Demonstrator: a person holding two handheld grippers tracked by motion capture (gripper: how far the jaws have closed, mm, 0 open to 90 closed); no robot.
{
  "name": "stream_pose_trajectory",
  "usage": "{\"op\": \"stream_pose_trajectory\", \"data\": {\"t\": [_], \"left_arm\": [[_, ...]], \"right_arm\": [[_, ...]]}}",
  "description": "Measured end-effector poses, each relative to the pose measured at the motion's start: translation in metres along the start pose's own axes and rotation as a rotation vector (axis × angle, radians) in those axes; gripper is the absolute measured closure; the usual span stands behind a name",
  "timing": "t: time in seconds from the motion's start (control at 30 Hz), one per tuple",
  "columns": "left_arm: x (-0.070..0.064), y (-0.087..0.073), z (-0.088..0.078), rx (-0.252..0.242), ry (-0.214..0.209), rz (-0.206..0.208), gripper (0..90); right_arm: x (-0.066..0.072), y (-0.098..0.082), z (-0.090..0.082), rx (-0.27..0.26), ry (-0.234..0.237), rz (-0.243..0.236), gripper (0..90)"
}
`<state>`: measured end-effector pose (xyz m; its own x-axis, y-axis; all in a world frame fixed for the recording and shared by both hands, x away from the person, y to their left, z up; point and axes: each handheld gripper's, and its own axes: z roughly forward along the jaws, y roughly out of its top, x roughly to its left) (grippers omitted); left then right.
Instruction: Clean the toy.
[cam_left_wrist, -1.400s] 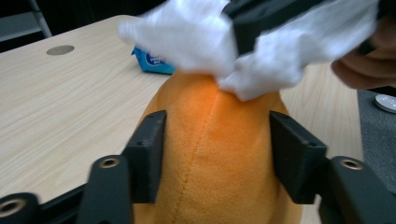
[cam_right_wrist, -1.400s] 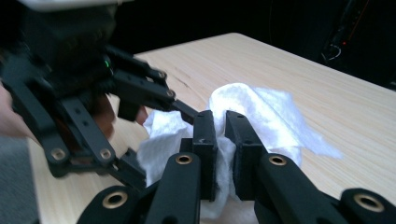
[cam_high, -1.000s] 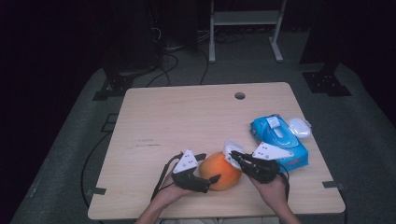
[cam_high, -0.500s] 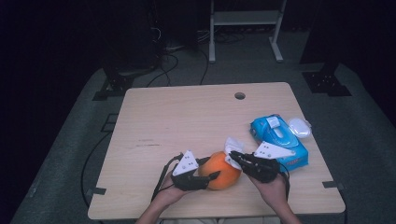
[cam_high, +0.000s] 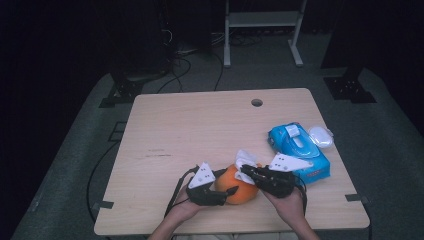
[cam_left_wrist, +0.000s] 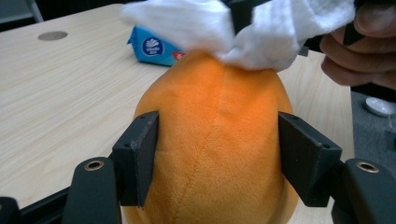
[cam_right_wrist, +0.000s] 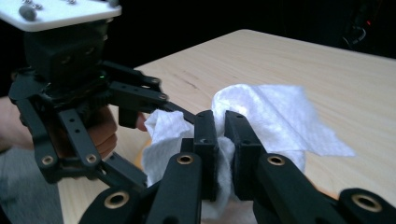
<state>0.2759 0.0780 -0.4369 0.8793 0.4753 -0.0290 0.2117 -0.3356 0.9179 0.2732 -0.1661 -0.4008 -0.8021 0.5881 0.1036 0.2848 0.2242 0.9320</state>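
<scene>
Gripping the orange plush between its jaws, the left gripper steadies it near the worktop's front edge. The right gripper pinches a wipe against the plush's top. Behind lies a blue pack.

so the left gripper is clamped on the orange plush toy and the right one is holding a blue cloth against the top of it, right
Not quite: the cloth is white, not blue. The right gripper view shows the right gripper pinching a white wipe; the blue thing is the wipes pack farther back on the table. The rest holds: the left gripper is clamped on the orange plush toy, with the wipe at its top.
</scene>
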Motion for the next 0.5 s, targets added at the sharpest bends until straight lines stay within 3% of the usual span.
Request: {"op": "stream_pose_trajectory", "data": {"t": [0.03, 0.13, 0.27, 0.33, 0.5], "left_arm": [[0.001, 0.000, 0.000, 0.001, -0.004, -0.001, 33.0], [0.006, -0.002, -0.001, -0.009, -0.016, -0.022, 23.8], [0.012, -0.005, -0.001, 0.031, -0.033, -0.051, 13.7], [0.013, -0.008, 0.000, 0.032, -0.042, -0.056, 17.0], [0.005, -0.004, -0.001, 0.026, -0.005, 0.000, 35.7]], "right_arm": [[0.000, 0.001, 0.000, 0.007, -0.009, -0.012, 82.7], [-0.014, -0.005, -0.003, 0.017, -0.039, 0.020, 82.7], [-0.033, -0.016, -0.011, 0.008, -0.070, 0.100, 82.7], [-0.034, -0.014, -0.013, -0.001, -0.066, 0.112, 82.8], [-0.016, -0.007, -0.008, -0.010, -0.026, 0.069, 82.9]]}}
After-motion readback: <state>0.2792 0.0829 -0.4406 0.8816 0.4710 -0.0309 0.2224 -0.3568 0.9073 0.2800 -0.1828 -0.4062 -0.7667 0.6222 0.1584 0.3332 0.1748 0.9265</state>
